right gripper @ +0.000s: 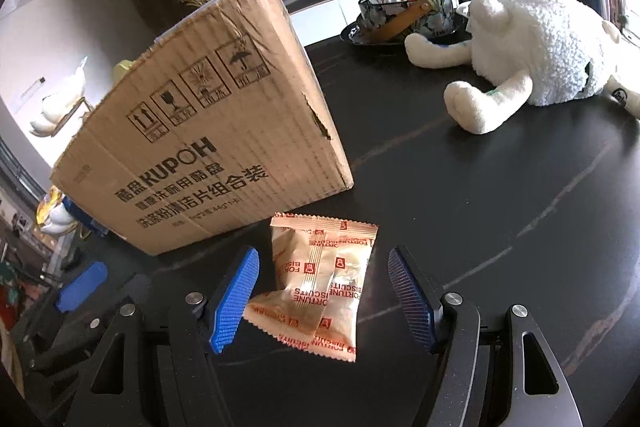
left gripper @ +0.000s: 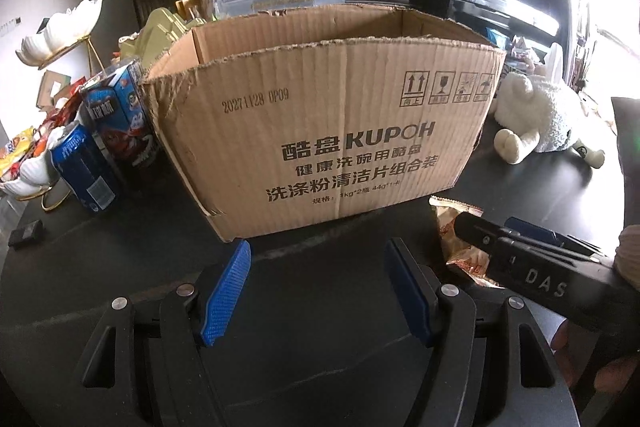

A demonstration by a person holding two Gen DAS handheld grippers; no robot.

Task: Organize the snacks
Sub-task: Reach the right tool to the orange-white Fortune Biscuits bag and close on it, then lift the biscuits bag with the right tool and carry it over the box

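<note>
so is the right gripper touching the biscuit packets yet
Apart. The right wrist view shows the right gripper open, dark table visible between each pad and the biscuit packets.

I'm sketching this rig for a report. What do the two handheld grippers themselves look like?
Both match: the left gripper and right gripper have black angular linkage arms with silver round pivot pins and blue fingers with a fine gridded texture. The right one's black body, seen from the left wrist view, carries white "DAS" lettering.
</note>
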